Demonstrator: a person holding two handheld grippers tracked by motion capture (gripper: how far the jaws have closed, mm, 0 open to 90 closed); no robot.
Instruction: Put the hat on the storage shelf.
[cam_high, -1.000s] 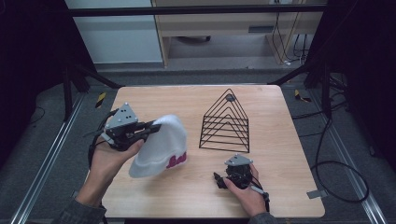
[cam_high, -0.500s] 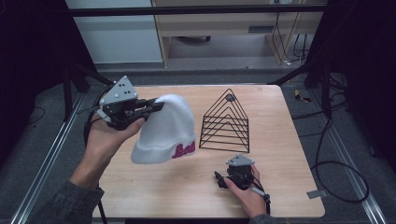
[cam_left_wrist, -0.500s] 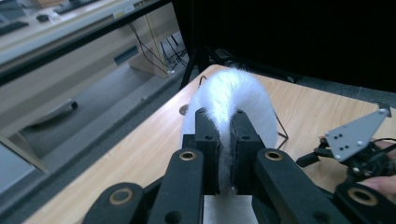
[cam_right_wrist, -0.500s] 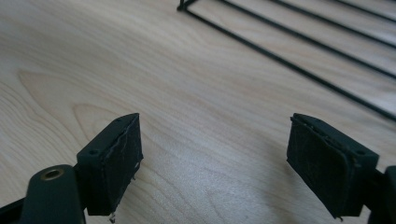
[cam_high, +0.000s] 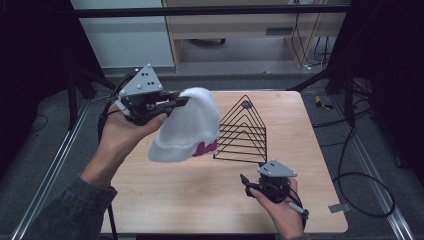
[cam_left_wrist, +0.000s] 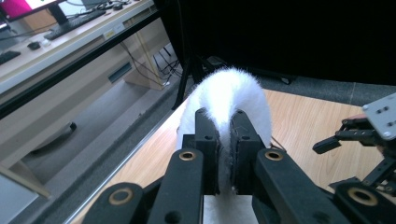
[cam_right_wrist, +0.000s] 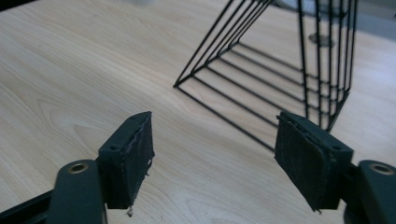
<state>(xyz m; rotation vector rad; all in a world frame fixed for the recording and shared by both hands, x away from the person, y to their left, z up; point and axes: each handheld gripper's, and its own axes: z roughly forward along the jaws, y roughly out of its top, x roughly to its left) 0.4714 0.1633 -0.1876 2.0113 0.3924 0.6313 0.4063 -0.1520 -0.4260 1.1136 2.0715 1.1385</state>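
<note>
One hat (cam_high: 187, 127) hangs clamped in the left claw (cam_high: 172, 104) above the counter's (cam_high: 200, 200) left edge, not yet on the rack (cam_high: 245, 132); right claw (cam_high: 252, 182) agape, idle.

The high view is dim and soft, with dark surroundings at both sides and only the wooden table (cam_high: 200, 200) and the pale floor beyond it moderately lit from above. In the left gripper view the white fleece hat (cam_left_wrist: 233, 100) is bright against a black backdrop, and the nearest jaw parts blur. The right gripper view is evenly lit, the wire rack (cam_right_wrist: 285, 70) casting only faint shadows, its far end out of focus.
</note>
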